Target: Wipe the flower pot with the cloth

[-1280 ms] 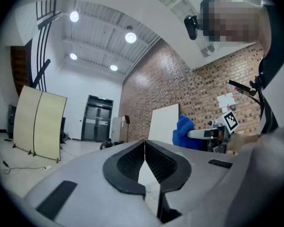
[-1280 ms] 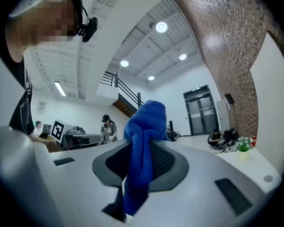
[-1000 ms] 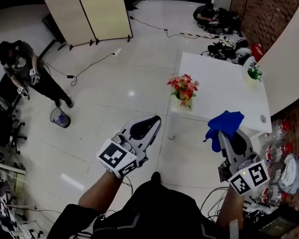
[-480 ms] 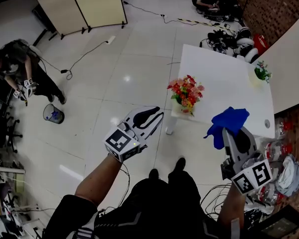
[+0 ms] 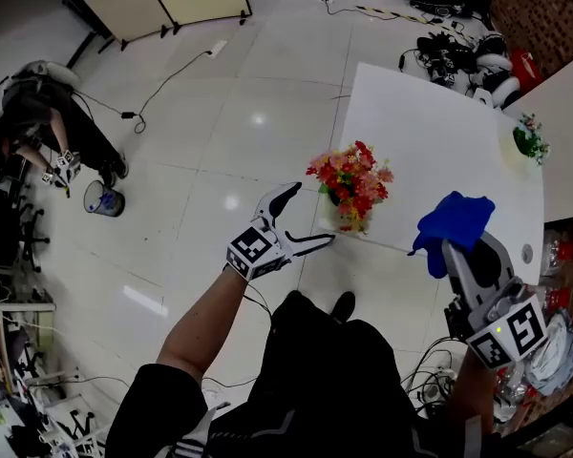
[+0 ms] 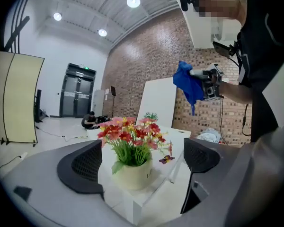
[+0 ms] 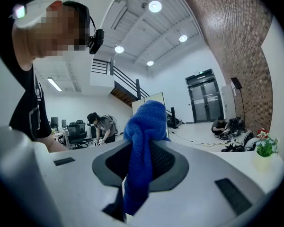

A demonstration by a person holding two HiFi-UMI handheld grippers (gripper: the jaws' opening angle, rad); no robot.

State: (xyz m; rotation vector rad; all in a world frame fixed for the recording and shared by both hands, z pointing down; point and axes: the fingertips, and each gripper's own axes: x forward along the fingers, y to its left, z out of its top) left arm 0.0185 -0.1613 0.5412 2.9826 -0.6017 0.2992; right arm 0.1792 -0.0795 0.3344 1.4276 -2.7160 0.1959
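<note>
A: Which step?
B: Reaching. Your left gripper [image 5: 310,215] has just been opening wide, empty; the flower pot [image 5: 350,219] stands just ahead on the table [image 5: 430,151] corner. Your right gripper [image 5: 458,248] pinches the cloth [image 5: 454,223]. Next, I'd steady the pot, then wipe.

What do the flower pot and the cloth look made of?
The flower pot looks like ceramic or smooth plastic: cream, with an even, unpatterned surface; which one is unclear. The cloth looks like soft blue microfibre or terry fabric: matte, with a fuzzy woven texture and limp, hanging folds.
</note>
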